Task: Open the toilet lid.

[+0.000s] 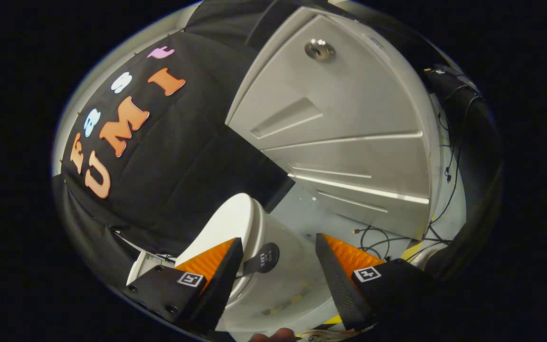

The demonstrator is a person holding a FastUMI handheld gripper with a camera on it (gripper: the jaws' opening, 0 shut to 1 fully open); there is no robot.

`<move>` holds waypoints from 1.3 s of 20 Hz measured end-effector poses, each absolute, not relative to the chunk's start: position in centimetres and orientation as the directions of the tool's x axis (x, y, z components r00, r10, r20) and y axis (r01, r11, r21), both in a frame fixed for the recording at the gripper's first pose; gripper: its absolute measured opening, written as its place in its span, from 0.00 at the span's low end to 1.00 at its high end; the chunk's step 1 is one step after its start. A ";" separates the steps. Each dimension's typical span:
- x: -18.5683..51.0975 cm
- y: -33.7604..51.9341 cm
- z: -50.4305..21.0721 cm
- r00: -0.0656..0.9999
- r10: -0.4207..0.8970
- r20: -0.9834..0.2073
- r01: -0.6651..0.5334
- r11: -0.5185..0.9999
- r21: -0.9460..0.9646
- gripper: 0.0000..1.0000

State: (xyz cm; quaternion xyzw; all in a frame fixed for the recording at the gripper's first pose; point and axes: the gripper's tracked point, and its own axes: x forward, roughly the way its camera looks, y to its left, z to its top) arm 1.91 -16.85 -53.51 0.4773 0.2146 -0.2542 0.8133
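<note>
You had one gripper [278, 261], jaws spread wide and pinching nothing. One toilet lid [226, 225] stood just ahead of the fingers, tilted, its edge near the left finger [216, 273]. One dark round tag [264, 259] hung at the lid's rim, between the fingers. Beyond: one white panelled door [344, 137] with one metal knob [320, 49], loose cables [382, 237] on pale floor [302, 213].

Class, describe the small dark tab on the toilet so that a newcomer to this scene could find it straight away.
Start at the big white door, then drop to the white toilet in front of it. On the edge of its closed lid, between the open gripper's orange fingers, sticks out the tab: round, black, the one dark piece on the white toilet.
</note>
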 end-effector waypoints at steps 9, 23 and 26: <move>4.3 -12.5 -55.1 0.812 -0.053 -0.581 0.554 0.385 0.738 0.74; 6.6 -13.0 -55.2 0.810 -0.082 -0.580 0.575 0.302 0.760 0.24; 7.1 -13.5 -54.7 0.841 -0.100 -0.532 0.537 0.273 0.798 0.16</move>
